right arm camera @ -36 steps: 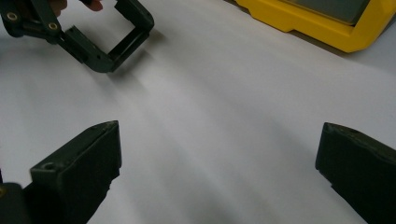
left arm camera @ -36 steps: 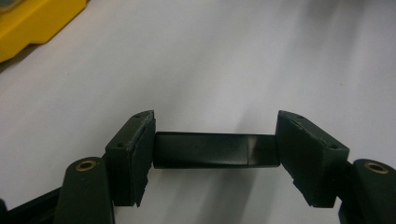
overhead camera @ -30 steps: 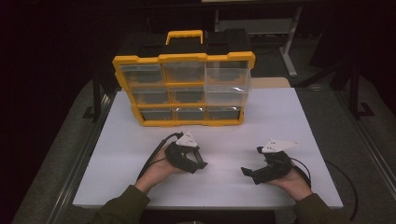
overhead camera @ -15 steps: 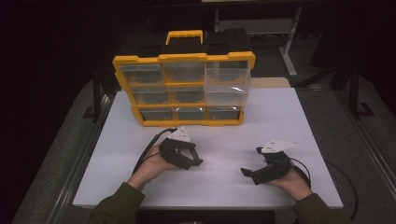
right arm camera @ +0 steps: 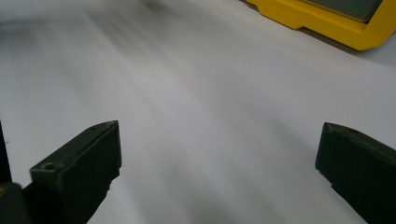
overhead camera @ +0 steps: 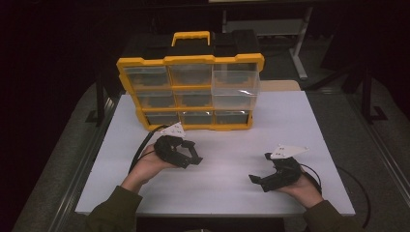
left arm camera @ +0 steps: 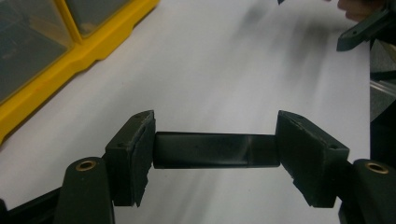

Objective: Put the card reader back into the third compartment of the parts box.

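Note:
A yellow organizer (overhead camera: 191, 60) with several clear drawers stands upright at the back of the white table (overhead camera: 290, 121). Its upper right drawer (overhead camera: 235, 86) sticks out a little. My left gripper (overhead camera: 193, 158) sits in front of the organizer's lower left drawers, apart from them, jaws open. In the left gripper view a dark bar-shaped patch (left arm camera: 215, 150), apparently a shadow on the table, spans the gap of my left gripper (left arm camera: 215, 121). My right gripper (overhead camera: 258, 182) rests near the front right, open and empty, as the right gripper view (right arm camera: 219, 135) confirms.
The organizer's yellow base (left arm camera: 93, 46) runs along the upper left of the left gripper view, and the other gripper (left arm camera: 364, 28) is at its top right. The base (right arm camera: 322, 21) also crosses the top right of the right gripper view. A dark floor surrounds the table.
My left gripper has shifted left and toward the organizer. The right gripper has stayed where it was.

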`<state>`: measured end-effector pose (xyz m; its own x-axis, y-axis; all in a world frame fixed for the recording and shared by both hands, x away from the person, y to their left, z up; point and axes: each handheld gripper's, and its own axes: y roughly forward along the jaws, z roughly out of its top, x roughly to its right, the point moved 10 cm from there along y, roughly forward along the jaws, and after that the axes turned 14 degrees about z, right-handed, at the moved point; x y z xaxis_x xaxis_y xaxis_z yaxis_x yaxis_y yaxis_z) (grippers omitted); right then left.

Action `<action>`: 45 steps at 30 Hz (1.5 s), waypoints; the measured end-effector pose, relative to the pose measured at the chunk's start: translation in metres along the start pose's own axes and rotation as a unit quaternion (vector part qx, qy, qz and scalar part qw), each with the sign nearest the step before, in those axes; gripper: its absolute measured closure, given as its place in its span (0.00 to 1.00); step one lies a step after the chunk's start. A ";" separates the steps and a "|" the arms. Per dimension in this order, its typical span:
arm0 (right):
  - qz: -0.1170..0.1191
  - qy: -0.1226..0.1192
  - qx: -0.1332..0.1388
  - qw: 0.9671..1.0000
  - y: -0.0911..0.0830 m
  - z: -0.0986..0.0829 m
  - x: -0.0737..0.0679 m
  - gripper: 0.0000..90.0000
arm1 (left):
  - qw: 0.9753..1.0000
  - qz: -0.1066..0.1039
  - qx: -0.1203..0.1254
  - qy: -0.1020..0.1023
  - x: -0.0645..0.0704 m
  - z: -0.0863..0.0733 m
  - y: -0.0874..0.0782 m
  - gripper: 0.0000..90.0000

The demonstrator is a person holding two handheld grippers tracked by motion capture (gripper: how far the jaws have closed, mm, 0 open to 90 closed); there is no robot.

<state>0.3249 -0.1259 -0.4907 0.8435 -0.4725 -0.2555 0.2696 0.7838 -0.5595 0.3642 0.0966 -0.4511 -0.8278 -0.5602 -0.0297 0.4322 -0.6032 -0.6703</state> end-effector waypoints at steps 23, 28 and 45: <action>0.004 -0.001 0.001 1.000 0.001 0.001 0.000 0.00 | 0.999 -0.021 0.034 -0.004 -0.014 0.043 -0.034 0.34; 0.003 -0.001 0.002 1.000 0.001 0.001 0.000 0.00 | 0.999 -0.024 0.043 0.001 -0.016 0.055 -0.043 0.34; 0.002 0.000 0.001 1.000 0.001 0.001 0.000 0.00 | 0.997 -0.045 0.065 0.009 -0.026 0.096 -0.073 0.34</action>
<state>0.3255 -0.1248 -0.4906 0.8448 -0.4690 -0.2577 0.2666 0.7864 -0.5572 0.3882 0.1006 -0.3307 -0.8715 -0.4903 0.0114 0.3977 -0.7200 -0.5687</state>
